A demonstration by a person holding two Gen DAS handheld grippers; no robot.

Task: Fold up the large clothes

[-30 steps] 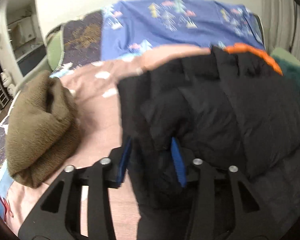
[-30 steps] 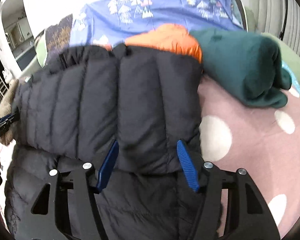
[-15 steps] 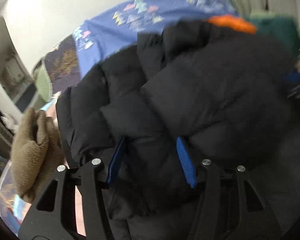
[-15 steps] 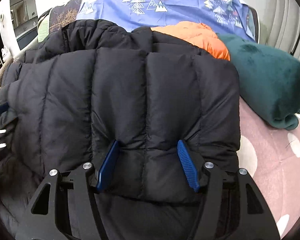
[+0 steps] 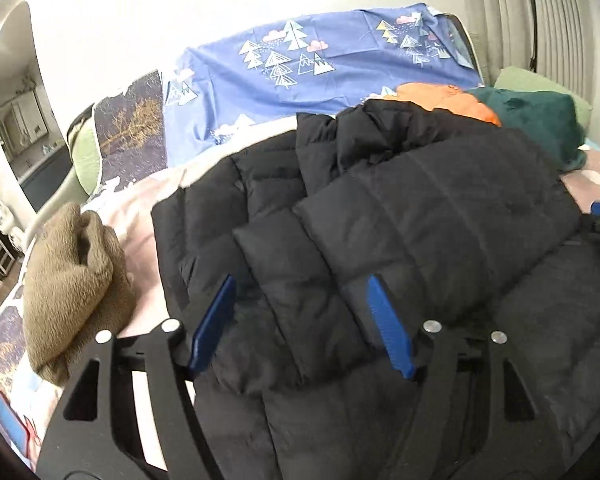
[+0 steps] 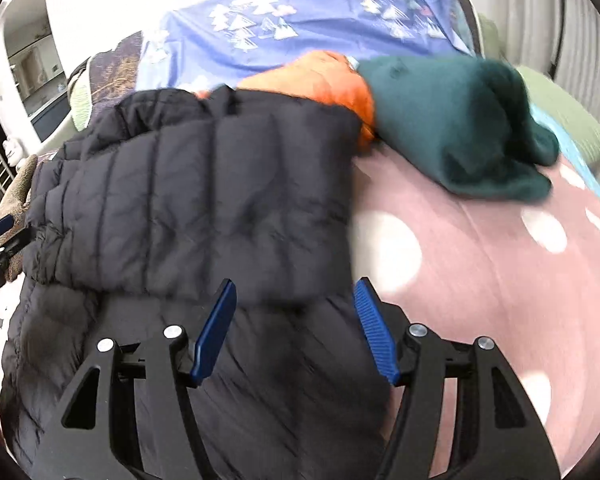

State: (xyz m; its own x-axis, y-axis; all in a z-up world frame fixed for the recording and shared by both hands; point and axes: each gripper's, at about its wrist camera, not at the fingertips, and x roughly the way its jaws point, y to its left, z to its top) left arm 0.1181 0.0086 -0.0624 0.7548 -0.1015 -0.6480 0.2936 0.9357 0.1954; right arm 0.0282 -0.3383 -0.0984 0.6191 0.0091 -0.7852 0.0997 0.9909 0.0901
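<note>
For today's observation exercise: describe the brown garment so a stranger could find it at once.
Start at the bed's pink cover. Left of the black puffer jacket sits the olive-brown fleece bundle, apart from it. Alone among its neighbours, it is fuzzy, brown and lumpy.

Left hand-held gripper (image 5: 300,320): jaws just opened wider, no longer pinching the black puffer jacket (image 5: 380,220), pads now clear of the fabric. Upper half of the jacket now folded over the lower and lying flat on the bed (image 6: 500,260). Right hand-held gripper (image 6: 294,324): drawn back off the folded edge, nothing between its pads.
</note>
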